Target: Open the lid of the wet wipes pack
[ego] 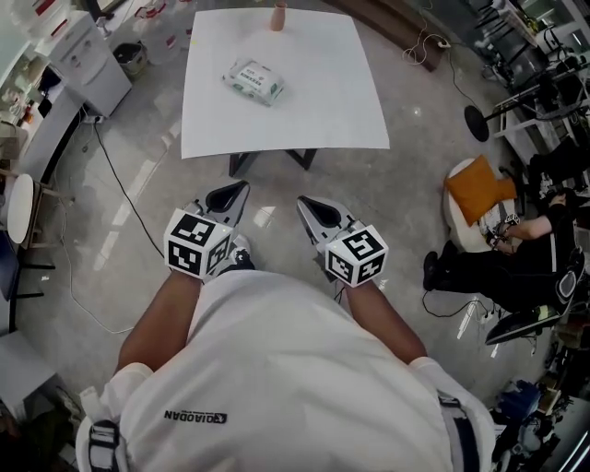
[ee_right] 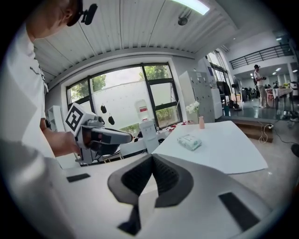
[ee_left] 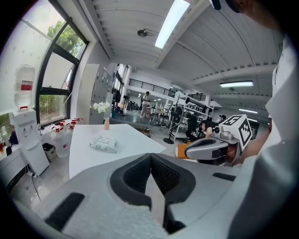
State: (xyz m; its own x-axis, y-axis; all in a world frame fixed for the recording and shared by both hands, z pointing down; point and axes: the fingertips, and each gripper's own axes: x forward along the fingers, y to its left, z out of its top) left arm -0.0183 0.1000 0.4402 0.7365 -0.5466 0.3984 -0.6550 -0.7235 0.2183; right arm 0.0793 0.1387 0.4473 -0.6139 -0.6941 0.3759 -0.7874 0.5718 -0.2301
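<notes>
The wet wipes pack (ego: 253, 80), white and pale green with its lid flat, lies on the far left part of a white table (ego: 323, 111). Both grippers are held close to my body, well short of the table's near edge and over the floor. My left gripper (ego: 238, 191) has its jaws together with nothing between them, and so does my right gripper (ego: 307, 205). In the left gripper view the pack (ee_left: 104, 144) lies far ahead beyond the shut jaws (ee_left: 150, 156). The right gripper view shows the pack (ee_right: 189, 141) far off past its shut jaws (ee_right: 152, 158).
A small pink vase (ego: 277, 17) stands at the table's far edge. A seated person (ego: 516, 258) and an orange cushion (ego: 479, 189) are on the right. A cable (ego: 120, 194) runs across the floor at left, near a white cabinet (ego: 88, 60).
</notes>
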